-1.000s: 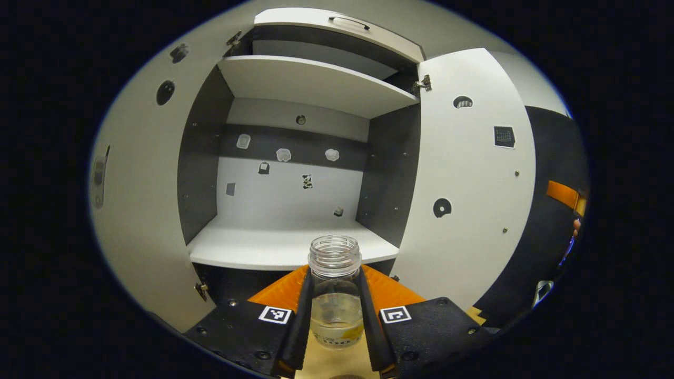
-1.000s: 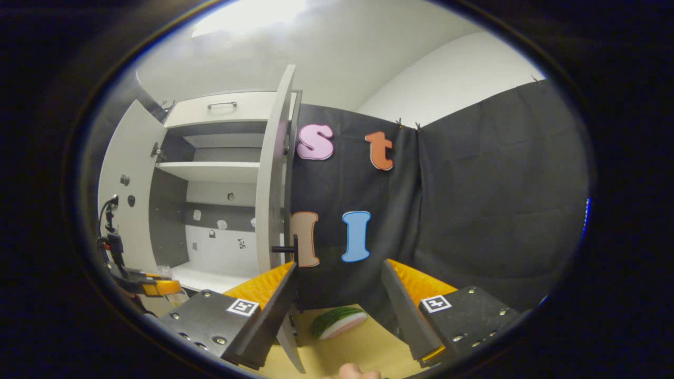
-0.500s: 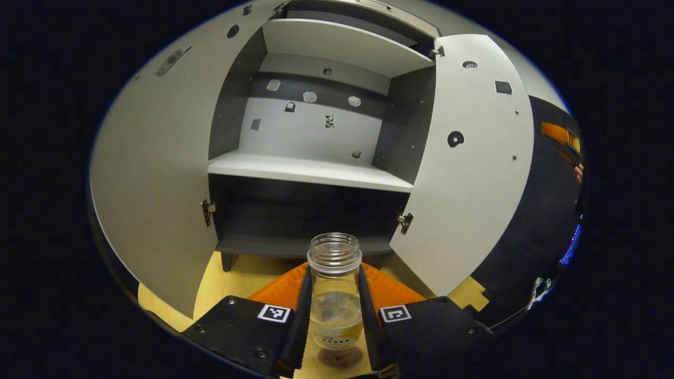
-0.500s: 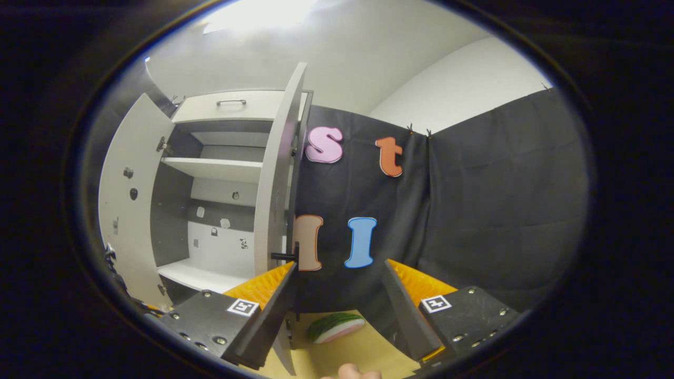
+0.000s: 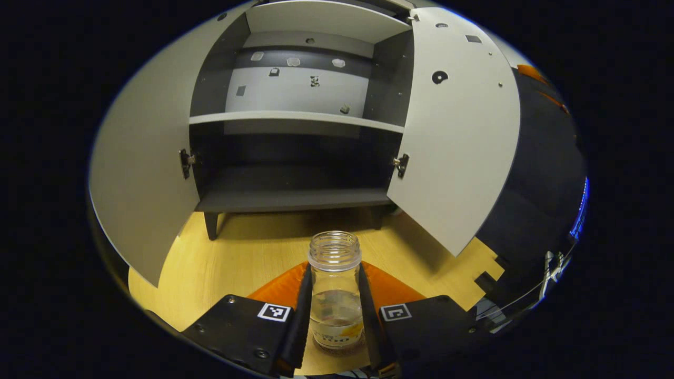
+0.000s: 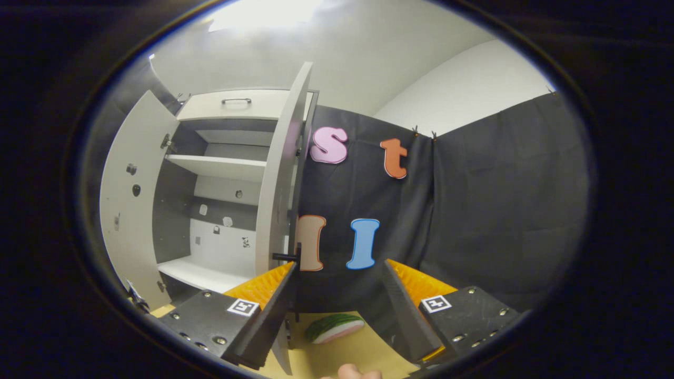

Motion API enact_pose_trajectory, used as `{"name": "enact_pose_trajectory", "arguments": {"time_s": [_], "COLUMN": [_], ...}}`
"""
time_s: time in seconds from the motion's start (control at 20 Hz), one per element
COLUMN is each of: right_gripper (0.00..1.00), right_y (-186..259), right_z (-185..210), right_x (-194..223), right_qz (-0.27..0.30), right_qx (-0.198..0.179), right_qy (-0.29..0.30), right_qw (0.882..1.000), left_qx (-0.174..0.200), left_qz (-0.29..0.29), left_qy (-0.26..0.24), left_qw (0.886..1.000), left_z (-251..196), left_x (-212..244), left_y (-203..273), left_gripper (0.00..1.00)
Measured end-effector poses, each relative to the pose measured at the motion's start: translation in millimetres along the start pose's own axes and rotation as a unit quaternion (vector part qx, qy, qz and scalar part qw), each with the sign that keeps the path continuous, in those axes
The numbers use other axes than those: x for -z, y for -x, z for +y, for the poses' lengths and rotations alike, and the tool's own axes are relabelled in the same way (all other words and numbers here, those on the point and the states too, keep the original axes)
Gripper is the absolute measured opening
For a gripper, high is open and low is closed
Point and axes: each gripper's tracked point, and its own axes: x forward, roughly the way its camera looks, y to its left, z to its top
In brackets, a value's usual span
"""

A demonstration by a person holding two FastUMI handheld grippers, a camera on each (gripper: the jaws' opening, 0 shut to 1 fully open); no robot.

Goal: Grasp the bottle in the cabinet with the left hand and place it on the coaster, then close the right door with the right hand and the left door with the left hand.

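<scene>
A clear uncapped bottle [image 5: 335, 295] with a little liquid stands upright between the fingers of my left gripper [image 5: 335, 268], which is shut on it. Its base is right at the wooden table [image 5: 247, 258], in front of the cabinet [image 5: 295, 118]; a thin dark edge shows under the base, and I cannot tell whether that is the coaster. Both cabinet doors stand open: the left door [image 5: 142, 173] and the right door [image 5: 458, 137]. My right gripper [image 6: 337, 268] is open and holds nothing. It sits just right of the right door's edge [image 6: 279, 184], close to its dark handle [image 6: 287, 256].
The cabinet's shelves [image 6: 221, 167] are bare, with a drawer [image 6: 237, 105] on top. A toy watermelon slice [image 6: 334, 326] lies on the table beyond my right gripper. A fingertip [image 6: 350, 372] shows at the bottom edge of that view.
My left gripper has come down and away from the shelf with the bottle, which is now at table level. The right gripper has hardly moved.
</scene>
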Motion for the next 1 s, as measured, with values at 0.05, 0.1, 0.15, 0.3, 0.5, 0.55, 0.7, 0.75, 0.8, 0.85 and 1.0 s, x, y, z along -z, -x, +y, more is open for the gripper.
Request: {"name": "enact_pose_trajectory", "arguments": {"time_s": [0.05,0.1,0.15,0.3,0.5,0.55,0.7,0.75,0.8,0.85,1.0], "right_gripper": [0.96,0.96,0.96,0.96,0.96,0.96,0.96,0.96,0.96,0.96,0.96], "right_y": [0,1,2,4,11,10,9,9,9,9,9], "right_z": [-1,-1,-2,-9,-14,-13,-6,-3,-1,2,5], "right_x": [1,1,2,4,4,4,4,5,5,6,5], "right_qz": [0.001,0.001,0.003,0.006,0.005,0.005,0.006,0.008,0.008,0.008,0.004], "right_qx": [0.003,0.006,0.009,0.017,0.019,0.018,0.012,0.009,0.005,0.002,-0.003], "right_qy": [0.002,0.004,0.004,0.004,0.01,0.012,0.011,0.009,0.007,0.007,0.01], "right_qw": [1.0,1.0,1.0,1.0,1.0,1.0,1.0,1.0,1.0,1.0,1.0], "left_qx": [0.001,0.001,0.001,0.003,-0.004,-0.001,0.001,0.004,0.005,0.006,0.009], "left_qz": [0.006,0.008,0.007,-0.02,-0.019,-0.037,-0.029,-0.022,-0.022,-0.025,-0.021], "left_qy": [-0.001,-0.001,0.0,0.005,-0.013,-0.013,-0.005,-0.002,0.002,0.002,0.002], "left_qw": [1.0,1.0,1.0,1.0,1.0,0.999,1.0,1.0,1.0,1.0,1.0], "left_z": [-2,-3,-4,-6,-4,-7,-8,-9,-10,-10,-13], "left_x": [7,10,13,11,29,21,27,31,31,30,38], "left_y": [-3,-4,-5,-11,-13,-11,-6,-5,-5,-3,9], "left_gripper": [0.48,0.48,0.48,0.48,0.52,0.51,0.51,0.51,0.51,0.52,0.54]}}
